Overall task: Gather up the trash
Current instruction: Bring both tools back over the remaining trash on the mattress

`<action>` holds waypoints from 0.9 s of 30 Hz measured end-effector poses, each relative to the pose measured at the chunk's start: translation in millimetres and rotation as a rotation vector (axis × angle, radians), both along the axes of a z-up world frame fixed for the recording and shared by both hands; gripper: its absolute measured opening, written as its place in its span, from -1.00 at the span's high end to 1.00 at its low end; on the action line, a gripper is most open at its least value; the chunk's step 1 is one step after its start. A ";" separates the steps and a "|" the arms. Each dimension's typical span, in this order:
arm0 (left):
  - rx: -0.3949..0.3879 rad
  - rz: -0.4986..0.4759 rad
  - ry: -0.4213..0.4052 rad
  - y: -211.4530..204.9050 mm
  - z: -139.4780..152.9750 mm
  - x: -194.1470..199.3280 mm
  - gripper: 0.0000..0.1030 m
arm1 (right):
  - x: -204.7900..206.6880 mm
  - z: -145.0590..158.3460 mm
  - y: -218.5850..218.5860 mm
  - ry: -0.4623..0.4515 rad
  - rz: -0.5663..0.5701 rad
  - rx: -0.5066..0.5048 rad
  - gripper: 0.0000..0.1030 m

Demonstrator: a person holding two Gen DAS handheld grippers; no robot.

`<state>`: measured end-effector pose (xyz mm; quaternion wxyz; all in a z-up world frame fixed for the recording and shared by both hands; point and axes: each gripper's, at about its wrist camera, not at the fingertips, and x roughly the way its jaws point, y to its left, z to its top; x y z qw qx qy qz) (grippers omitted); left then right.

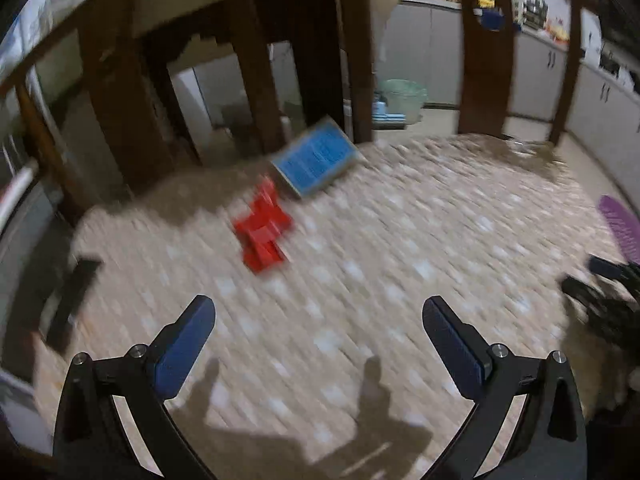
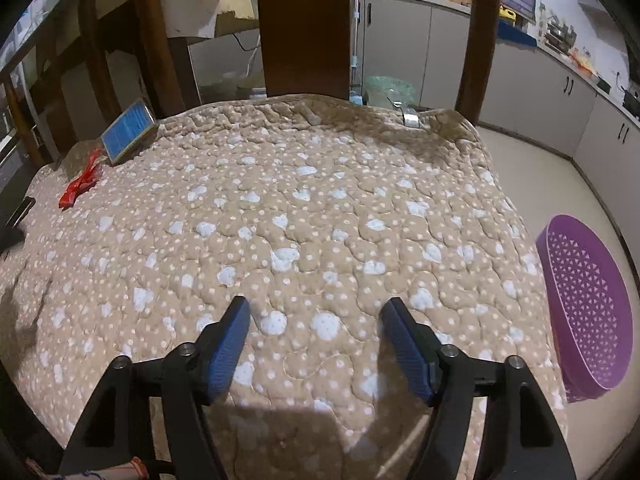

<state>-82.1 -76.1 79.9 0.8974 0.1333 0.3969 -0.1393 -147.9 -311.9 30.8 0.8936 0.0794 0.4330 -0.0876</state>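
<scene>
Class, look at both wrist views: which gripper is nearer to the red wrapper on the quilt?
Left. The left gripper hangs open with the red wrapper just ahead of its fingers. From the right gripper, also open, the wrapper lies far off, ahead and to its left.

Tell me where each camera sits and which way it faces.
Left wrist: on the left hand-held gripper, tilted down at the quilt; red wrapper and blue box ahead; own open fingers show.
Right wrist: on the right hand-held gripper, tilted down over the quilt; purple basket at right; own open fingers show.
Shared: quilt, wrapper, box, basket.
</scene>
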 end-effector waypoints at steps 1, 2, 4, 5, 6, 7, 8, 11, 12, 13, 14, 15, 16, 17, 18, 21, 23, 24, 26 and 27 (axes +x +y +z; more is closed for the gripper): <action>0.018 -0.005 -0.018 -3.8 2.8 14.8 -1.00 | -0.6 -0.3 -0.6 -0.008 0.006 0.008 -0.53; 0.040 -0.010 -0.035 -9.2 4.1 27.9 -1.00 | -1.7 0.0 -1.0 -0.015 0.008 0.016 -0.55; 0.108 -0.025 -0.081 -24.6 4.4 53.4 -1.00 | -3.3 0.1 -4.2 -0.032 0.014 0.047 -0.59; 0.137 -0.041 -0.099 -30.7 3.8 62.6 -1.00 | -3.7 0.0 -5.8 -0.038 0.016 0.059 -0.59; 0.169 -0.057 -0.111 -40.1 1.0 73.0 -1.00 | -4.6 0.0 -7.3 -0.046 0.016 0.072 -0.60; 0.200 -0.068 -0.119 -48.5 -2.6 83.8 -1.00 | -4.8 0.0 -8.0 -0.050 0.017 0.080 -0.61; 0.222 -0.071 -0.123 -55.2 -5.2 92.3 -1.00 | -5.1 0.1 -8.8 -0.054 0.018 0.088 -0.62; 0.295 -0.078 -0.144 -72.3 -18.8 116.4 -1.00 | -4.8 0.2 -10.7 -0.060 0.023 0.108 -0.65; 0.324 -0.081 -0.151 -76.9 -24.6 123.2 -1.00 | -4.5 0.2 -11.2 -0.062 0.026 0.114 -0.66; 0.363 -0.091 -0.160 -82.1 -32.5 130.0 -1.00 | -4.8 0.3 -10.9 -0.063 0.027 0.118 -0.67; 0.386 -0.097 -0.165 -85.1 -37.3 133.4 -1.00 | -5.1 0.2 -11.2 -0.064 0.028 0.121 -0.68; 0.421 -0.105 -0.174 -88.3 -43.5 136.7 -1.00 | -5.5 0.2 -11.1 -0.065 0.028 0.125 -0.68; 0.456 -0.114 -0.183 -91.5 -49.9 139.5 -1.00 | -5.6 0.0 -11.5 -0.066 0.029 0.129 -0.69; 0.485 -0.125 -0.189 -94.4 -55.5 141.5 -1.00 | -5.3 0.0 -12.0 -0.067 0.030 0.133 -0.70; 0.504 -0.133 -0.193 -96.6 -59.1 142.7 -1.00 | -5.3 0.0 -12.2 -0.068 0.030 0.136 -0.70; 0.551 -0.116 -0.213 -100.0 -69.7 147.2 -1.00 | -4.7 0.0 -11.7 -0.067 0.031 0.136 -0.71; 0.507 -0.113 -0.167 -95.5 -69.4 153.4 -0.88 | -4.8 0.1 -12.0 -0.067 0.030 0.134 -0.71; 0.489 -0.101 -0.140 -93.0 -69.9 157.4 -0.75 | -4.5 0.1 -11.9 -0.066 0.030 0.132 -0.71; 0.448 -0.059 -0.079 -84.7 -67.5 162.2 -0.18 | -4.6 0.2 -11.3 -0.065 0.029 0.130 -0.71; 0.414 -0.057 -0.053 -79.5 -64.7 162.4 -0.14 | -4.6 0.1 -11.1 -0.064 0.028 0.128 -0.71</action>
